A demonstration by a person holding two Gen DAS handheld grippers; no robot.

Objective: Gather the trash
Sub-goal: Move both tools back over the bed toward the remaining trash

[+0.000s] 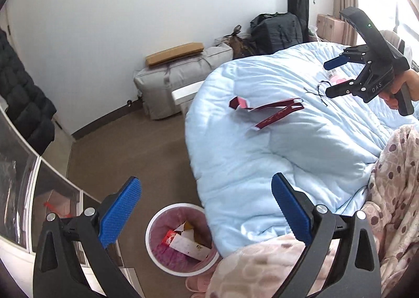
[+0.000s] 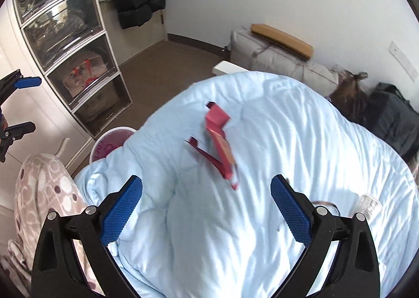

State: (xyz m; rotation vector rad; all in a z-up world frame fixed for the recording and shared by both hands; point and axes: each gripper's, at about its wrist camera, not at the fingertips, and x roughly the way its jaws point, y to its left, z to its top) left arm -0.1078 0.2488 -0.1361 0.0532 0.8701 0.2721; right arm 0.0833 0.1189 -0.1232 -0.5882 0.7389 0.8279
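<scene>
The white bin (image 1: 180, 239), lined in pink, stood on the brown floor (image 1: 131, 146) just beside the bed's edge and held a red packet and pale card scraps (image 1: 187, 244). Dark red paper strips (image 1: 272, 112) lay spread on the light blue duvet (image 1: 262, 167), well back from that edge, with bare floor between bed, bin and clear drawer unit (image 2: 78, 62). Both the left tool (image 1: 207, 213) and the right tool (image 2: 207, 209) had their jaws wide apart with nothing between them.
</scene>
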